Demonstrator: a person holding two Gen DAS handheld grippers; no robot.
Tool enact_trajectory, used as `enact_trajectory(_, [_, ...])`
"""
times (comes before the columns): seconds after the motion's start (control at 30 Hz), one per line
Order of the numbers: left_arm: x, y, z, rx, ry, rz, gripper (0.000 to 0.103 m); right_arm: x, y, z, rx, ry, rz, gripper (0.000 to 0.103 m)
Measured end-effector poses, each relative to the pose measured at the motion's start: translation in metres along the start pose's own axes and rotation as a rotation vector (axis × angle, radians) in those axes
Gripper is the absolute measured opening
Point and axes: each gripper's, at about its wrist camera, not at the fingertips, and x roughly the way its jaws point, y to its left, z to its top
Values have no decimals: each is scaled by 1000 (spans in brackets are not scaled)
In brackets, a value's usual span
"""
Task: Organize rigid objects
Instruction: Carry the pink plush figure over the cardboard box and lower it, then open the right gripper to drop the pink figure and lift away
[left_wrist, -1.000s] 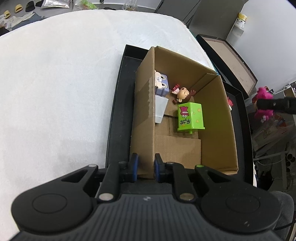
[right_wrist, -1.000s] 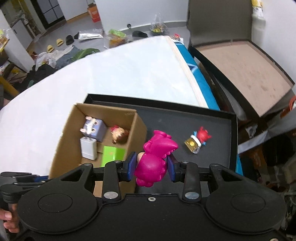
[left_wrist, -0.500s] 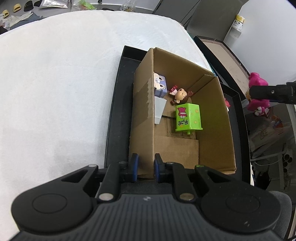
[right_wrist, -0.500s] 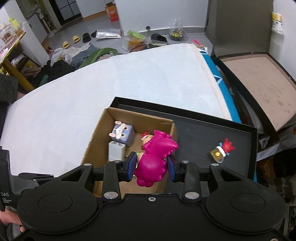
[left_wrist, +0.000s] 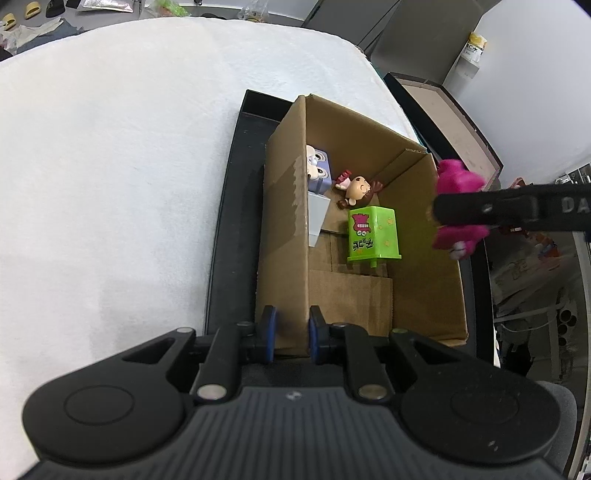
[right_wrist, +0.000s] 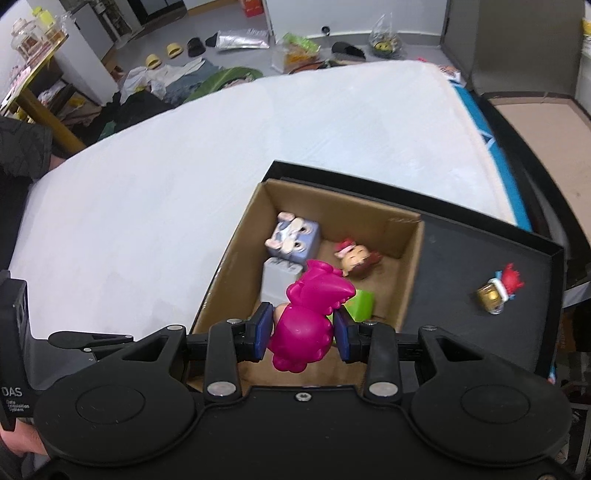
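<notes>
the left gripper (left_wrist: 290, 334) is clamped on the near wall of the cardboard box (left_wrist: 286, 236), one blue pad outside and one inside, and in its own view that wall hides most of the white block (left_wrist: 317, 218) and part of the lavender cube toy (left_wrist: 318, 169) against the box's left side. the right wrist view looks down from above and shows both whole, cube toy (right_wrist: 294, 236) toward the far left corner and white block (right_wrist: 279, 282) just nearer. the brown-haired doll (left_wrist: 356, 190) lies near the far wall, the green box toy (left_wrist: 373, 234) just in front of it; from the right wrist view the green one (right_wrist: 360, 304) is mostly covered. the right gripper (right_wrist: 303, 330) is closed on the magenta figure (right_wrist: 308, 317), held above the box's open top; the left view shows it at the box's right edge. only the right wrist view shows the small red and gold toy (right_wrist: 498, 288) on the black tray (right_wrist: 480, 236), right of the box.
</notes>
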Motion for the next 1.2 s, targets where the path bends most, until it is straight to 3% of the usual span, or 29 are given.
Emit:
enact_trajectory(0.53, [1, 2, 1, 2, 4, -16, 17, 45, 23, 3, 66, 59, 44, 35])
enact_trajectory(1.2, [0, 3, 1, 6, 1, -23, 17, 73, 11, -3, 228, 105, 65, 37])
